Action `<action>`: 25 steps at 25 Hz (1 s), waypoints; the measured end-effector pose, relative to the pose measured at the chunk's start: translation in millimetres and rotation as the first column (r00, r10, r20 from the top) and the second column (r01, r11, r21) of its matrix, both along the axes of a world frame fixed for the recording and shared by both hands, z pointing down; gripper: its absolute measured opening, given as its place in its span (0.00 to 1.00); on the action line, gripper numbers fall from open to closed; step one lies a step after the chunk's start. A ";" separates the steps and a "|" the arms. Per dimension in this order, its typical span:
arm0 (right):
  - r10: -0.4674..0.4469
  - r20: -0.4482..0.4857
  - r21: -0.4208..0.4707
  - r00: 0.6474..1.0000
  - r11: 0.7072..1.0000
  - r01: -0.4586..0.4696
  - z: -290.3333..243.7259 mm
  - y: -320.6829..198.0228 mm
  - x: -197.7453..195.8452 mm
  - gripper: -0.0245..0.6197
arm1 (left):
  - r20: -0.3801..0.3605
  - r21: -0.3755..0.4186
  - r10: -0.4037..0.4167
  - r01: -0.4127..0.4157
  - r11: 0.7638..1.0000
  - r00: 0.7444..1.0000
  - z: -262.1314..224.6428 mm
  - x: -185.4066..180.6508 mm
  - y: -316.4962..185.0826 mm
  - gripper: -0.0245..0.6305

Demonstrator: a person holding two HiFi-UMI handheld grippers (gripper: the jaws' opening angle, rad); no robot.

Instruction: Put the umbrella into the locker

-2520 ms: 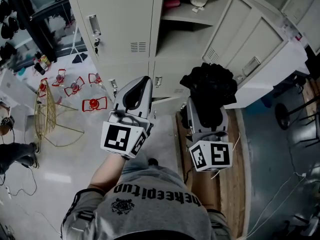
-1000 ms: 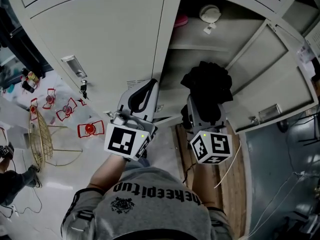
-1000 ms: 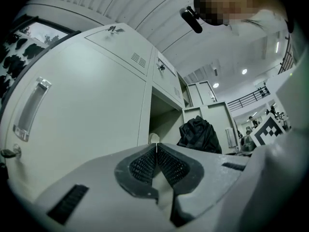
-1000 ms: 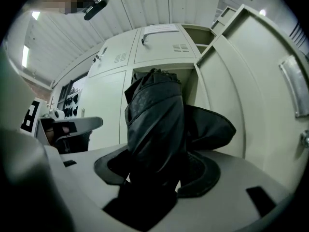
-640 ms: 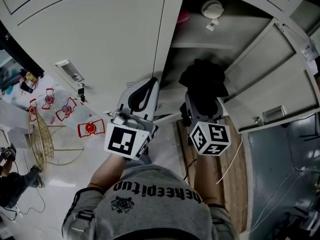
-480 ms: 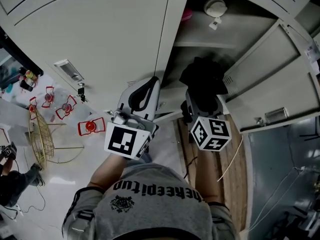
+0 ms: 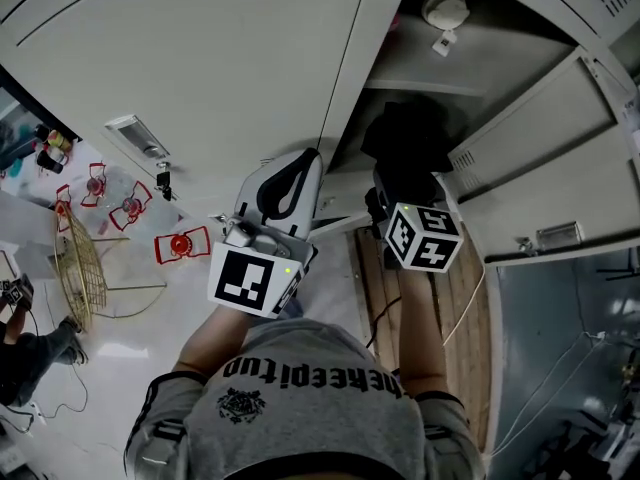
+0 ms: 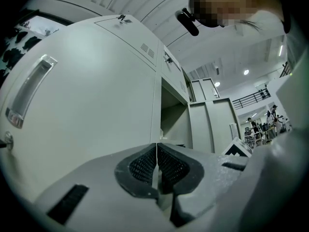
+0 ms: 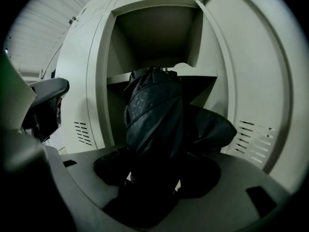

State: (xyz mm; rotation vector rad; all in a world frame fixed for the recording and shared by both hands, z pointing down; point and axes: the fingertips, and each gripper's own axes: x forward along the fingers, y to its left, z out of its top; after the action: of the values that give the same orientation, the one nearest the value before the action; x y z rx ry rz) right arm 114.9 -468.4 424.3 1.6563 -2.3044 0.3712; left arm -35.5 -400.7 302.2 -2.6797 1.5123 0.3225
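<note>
A folded black umbrella sticks up from my right gripper, which is shut on it. The umbrella's top is at the mouth of the open locker compartment, just below its inner shelf. My left gripper is shut on nothing, held beside the right one in front of a closed locker door.
The open locker door swings out at the right. A round white thing sits on the shelf inside. Red items and a wire basket lie on the floor at left. Wooden boards run under my right arm.
The right gripper has carried the umbrella up and forward toward the open compartment. The lockers have come closer in the head view. The left gripper has stayed shut and nearly still.
</note>
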 end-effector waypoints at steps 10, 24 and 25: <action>0.006 -0.036 -0.065 0.999 0.998 -0.008 13.9 -26.0 -2.0 0.45 | 0.004 0.003 0.000 0.000 1.000 1.000 -0.7 -10.6 -4.1 0.05; -0.011 -0.031 -0.117 0.999 0.993 0.007 14.5 -50.7 -5.6 0.45 | 0.013 0.007 0.004 -0.004 1.000 1.000 -2.1 -11.6 -9.3 0.05; -0.013 -0.030 -0.118 0.999 0.993 0.009 14.3 -51.6 -5.6 0.45 | 0.014 0.006 0.003 -0.004 1.000 1.000 -2.0 -11.5 -9.7 0.05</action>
State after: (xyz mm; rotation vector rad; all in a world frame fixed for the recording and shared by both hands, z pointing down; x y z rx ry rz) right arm 109.2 -520.0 438.6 1.5807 -2.2227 0.4668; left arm -47.0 -410.4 300.2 -2.6743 1.5004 0.3079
